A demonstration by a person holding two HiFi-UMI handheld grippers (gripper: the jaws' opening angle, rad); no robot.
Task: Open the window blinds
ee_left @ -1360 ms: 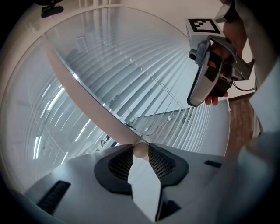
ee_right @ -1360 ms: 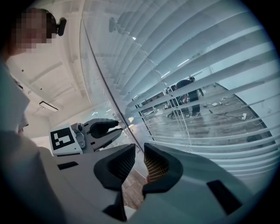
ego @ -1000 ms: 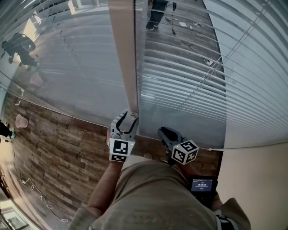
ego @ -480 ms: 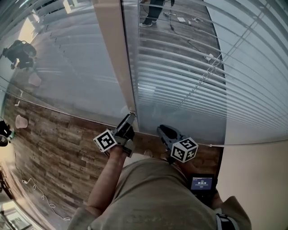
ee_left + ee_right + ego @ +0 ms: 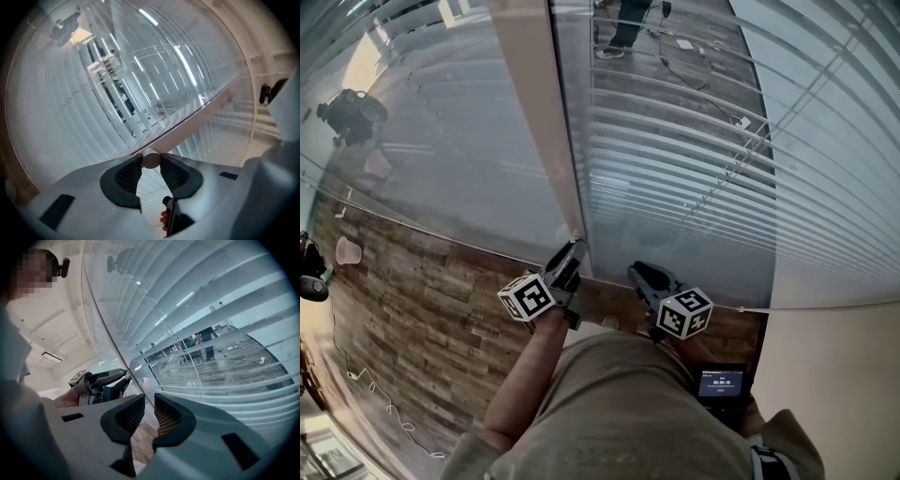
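White wand [image 5: 151,160] of the blinds [image 5: 675,159] sits pinched between the left tongs [image 5: 572,249], which have just been closing. The right tongs [image 5: 149,404] stand narrowly apart, seemingly empty.

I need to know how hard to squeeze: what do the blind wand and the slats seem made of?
Wand: probably rigid plastic, matte off-white, round and opaque, no glint. Slats: thin, smooth pale strips with a soft sheen, likely painted aluminium or plastic; the look leaves it open.
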